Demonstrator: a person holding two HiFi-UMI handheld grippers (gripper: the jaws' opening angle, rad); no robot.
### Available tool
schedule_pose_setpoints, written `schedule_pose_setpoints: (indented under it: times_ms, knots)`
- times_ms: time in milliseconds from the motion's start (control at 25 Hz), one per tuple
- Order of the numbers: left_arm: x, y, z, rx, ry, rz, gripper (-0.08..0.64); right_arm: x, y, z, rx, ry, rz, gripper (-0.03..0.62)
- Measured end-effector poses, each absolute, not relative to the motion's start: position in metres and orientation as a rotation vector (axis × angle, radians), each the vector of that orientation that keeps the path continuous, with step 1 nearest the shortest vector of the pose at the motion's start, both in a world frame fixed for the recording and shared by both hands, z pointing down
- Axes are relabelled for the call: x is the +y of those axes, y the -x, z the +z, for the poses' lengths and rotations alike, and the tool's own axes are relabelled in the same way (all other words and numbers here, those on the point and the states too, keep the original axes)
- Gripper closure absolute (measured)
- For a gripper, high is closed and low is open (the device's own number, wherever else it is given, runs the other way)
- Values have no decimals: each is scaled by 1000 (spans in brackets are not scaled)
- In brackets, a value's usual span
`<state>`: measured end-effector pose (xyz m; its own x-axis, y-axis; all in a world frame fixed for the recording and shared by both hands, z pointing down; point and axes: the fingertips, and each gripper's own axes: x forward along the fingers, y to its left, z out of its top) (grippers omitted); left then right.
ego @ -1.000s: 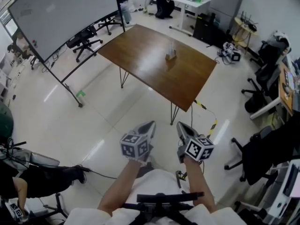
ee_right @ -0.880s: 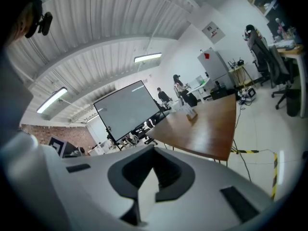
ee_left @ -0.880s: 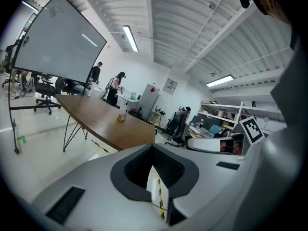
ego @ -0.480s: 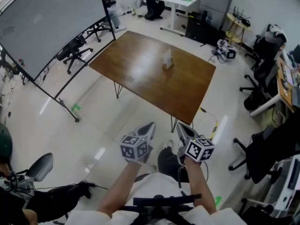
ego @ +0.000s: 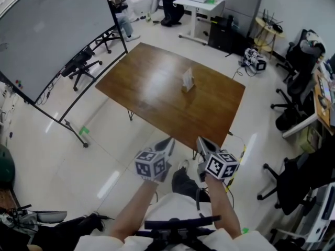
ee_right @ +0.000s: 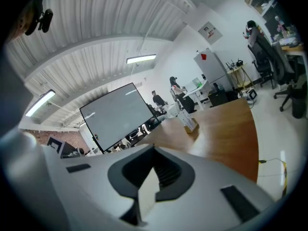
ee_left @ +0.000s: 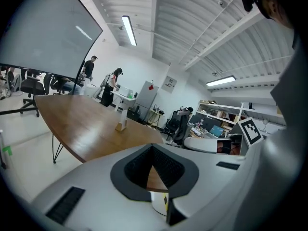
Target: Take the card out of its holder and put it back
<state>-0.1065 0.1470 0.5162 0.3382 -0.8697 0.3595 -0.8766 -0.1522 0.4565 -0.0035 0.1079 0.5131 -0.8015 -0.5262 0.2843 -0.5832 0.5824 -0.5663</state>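
Nearing the worktop (ego: 157, 82), now seen lower in the frame than a second ago, the left hand-held gripper (ego: 166, 144) and right hand-held gripper (ego: 205, 144) are carried closed and empty. The card (ego: 188, 78) is left untouched in its holder (ego: 186, 88), upper centre, judged not yet within reach.
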Motion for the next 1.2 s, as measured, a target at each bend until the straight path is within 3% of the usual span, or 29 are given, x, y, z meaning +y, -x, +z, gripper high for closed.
schedule_pose_setpoints:
  times_ms: [560, 1200]
  knots:
    - [-17, 135, 525, -1509, -2036, 132, 560, -40, 30, 512, -2736, -919, 1014, 584]
    - [-156, 170, 556, -1440, -2083, 319, 560, -119, 47, 532, -2713, -950, 1058, 584]
